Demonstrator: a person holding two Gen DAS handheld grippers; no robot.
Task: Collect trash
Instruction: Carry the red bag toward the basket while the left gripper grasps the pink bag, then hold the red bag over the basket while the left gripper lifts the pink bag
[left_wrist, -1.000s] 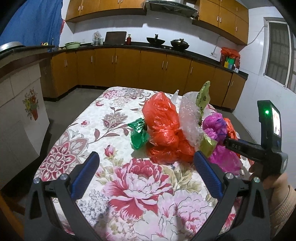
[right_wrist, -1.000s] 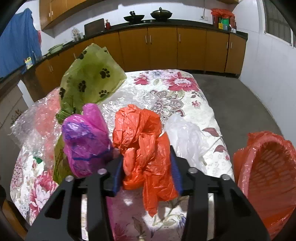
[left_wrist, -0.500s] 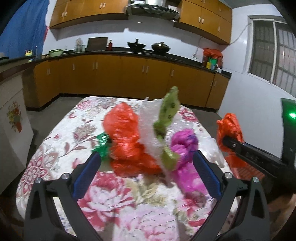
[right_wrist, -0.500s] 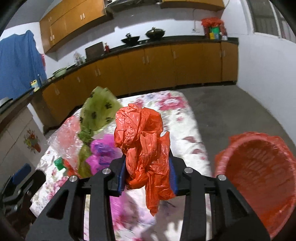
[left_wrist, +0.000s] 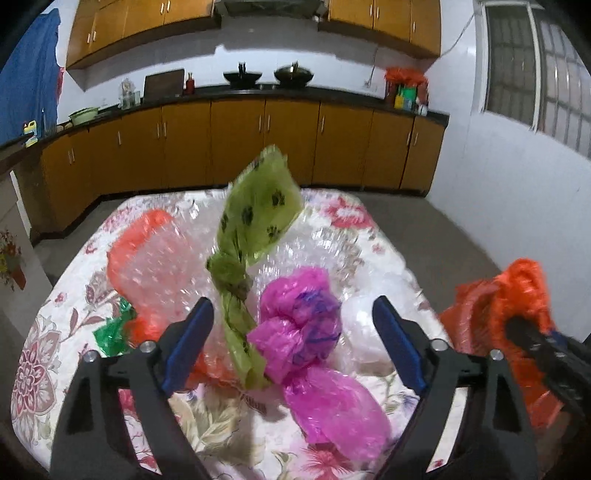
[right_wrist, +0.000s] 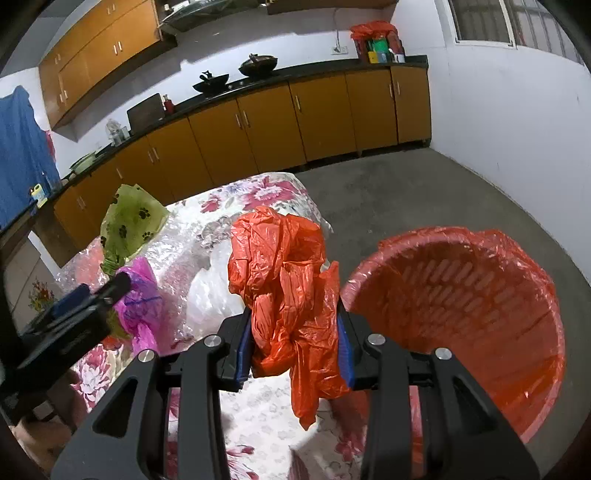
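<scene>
The right gripper (right_wrist: 293, 354) clamps an orange bag (right_wrist: 286, 291) beside the still-empty lined bin (right_wrist: 461, 314), lower right; the left gripper (left_wrist: 291, 343), jaws wide but just closing, straddles the magenta bag (left_wrist: 299, 332).

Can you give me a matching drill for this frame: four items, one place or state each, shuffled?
Items:
1. orange bag
2. magenta bag
3. green paw-print bag
4. red basket

States:
A. lined with thin plastic, nothing visible inside
B. lying between the open left gripper's fingers
C. clamped in the right gripper
D. sticking up from the pile on the table

Pairs: 1-C, 2-B, 3-D, 4-A
</scene>
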